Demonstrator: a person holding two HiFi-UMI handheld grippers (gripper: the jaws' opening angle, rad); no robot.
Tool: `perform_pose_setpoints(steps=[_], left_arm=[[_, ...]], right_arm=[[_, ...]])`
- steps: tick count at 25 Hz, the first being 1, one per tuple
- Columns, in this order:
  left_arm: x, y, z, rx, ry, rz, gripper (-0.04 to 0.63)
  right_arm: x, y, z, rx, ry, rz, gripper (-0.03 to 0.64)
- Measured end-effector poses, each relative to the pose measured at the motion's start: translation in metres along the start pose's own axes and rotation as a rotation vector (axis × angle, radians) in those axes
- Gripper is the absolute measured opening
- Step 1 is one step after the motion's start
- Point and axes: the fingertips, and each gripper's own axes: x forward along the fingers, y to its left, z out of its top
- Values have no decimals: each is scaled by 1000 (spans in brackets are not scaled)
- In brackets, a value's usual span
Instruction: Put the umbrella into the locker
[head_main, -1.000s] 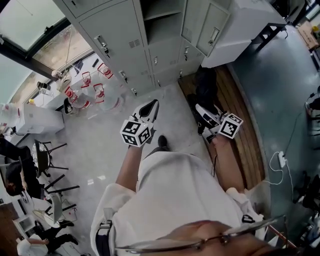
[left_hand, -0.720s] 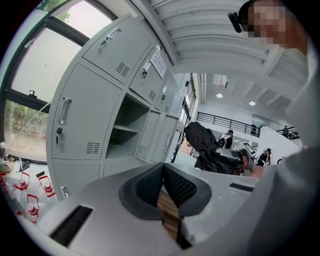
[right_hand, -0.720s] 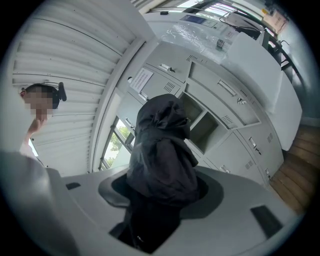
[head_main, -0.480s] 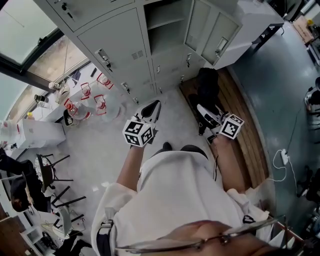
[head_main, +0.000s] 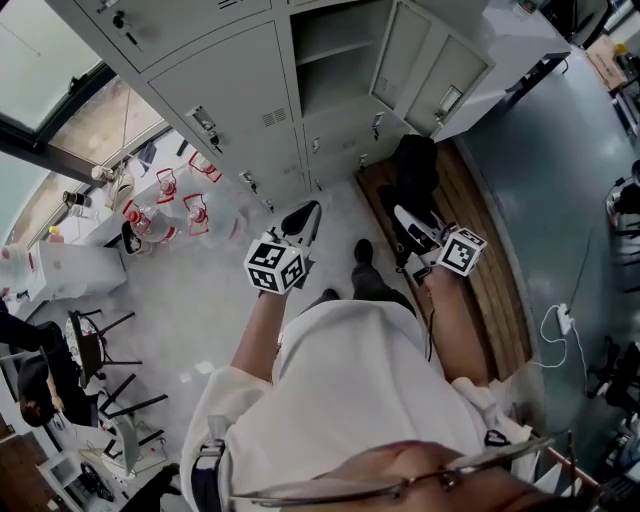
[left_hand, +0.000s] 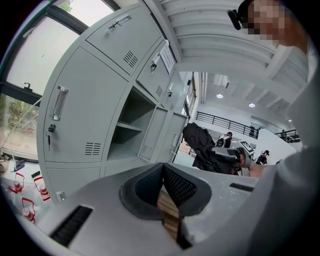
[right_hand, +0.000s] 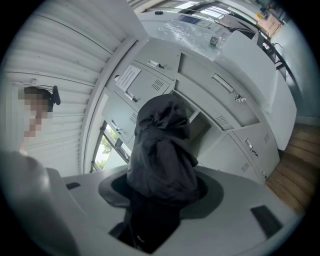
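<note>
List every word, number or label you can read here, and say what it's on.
Nothing here is legible.
Paper sheet on a locker door: print too small to read.
Red markings on the clear bottles: too blurred to read.
Marker cubes: black-and-white squares only, no letters.

Clear water jugs (head_main: 190, 205) with red handles on pale floor (head_main: 200, 300) beside a large window (head_main: 45, 60), black chairs (head_main: 95, 320) far left, wooden plank platform (head_main: 490, 300) at right, white charger (head_main: 563, 318) and cable (head_main: 585, 352) on teal floor (head_main: 560, 180), white table (head_main: 520, 45) upper right.
</note>
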Motion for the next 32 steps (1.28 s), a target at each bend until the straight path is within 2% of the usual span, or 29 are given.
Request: perform_pose_setpoints(steps=[5, 15, 22, 28, 32], left_arm=[[18, 15, 8, -4, -8, 49, 5], [67, 41, 31, -27, -11, 161, 5], [91, 56, 37, -42, -8, 248, 5], [112, 63, 41, -51, -11, 318, 5], [125, 66, 42, -58, -12, 355, 5]], right_arm=[[26, -24, 14, 27, 26, 26, 241], [100, -88, 46, 28, 147, 32, 241], [144, -140, 45, -124, 283, -50, 239], [179, -189, 46, -148, 341, -146, 238], [201, -213, 47, -216, 378, -194, 238]])
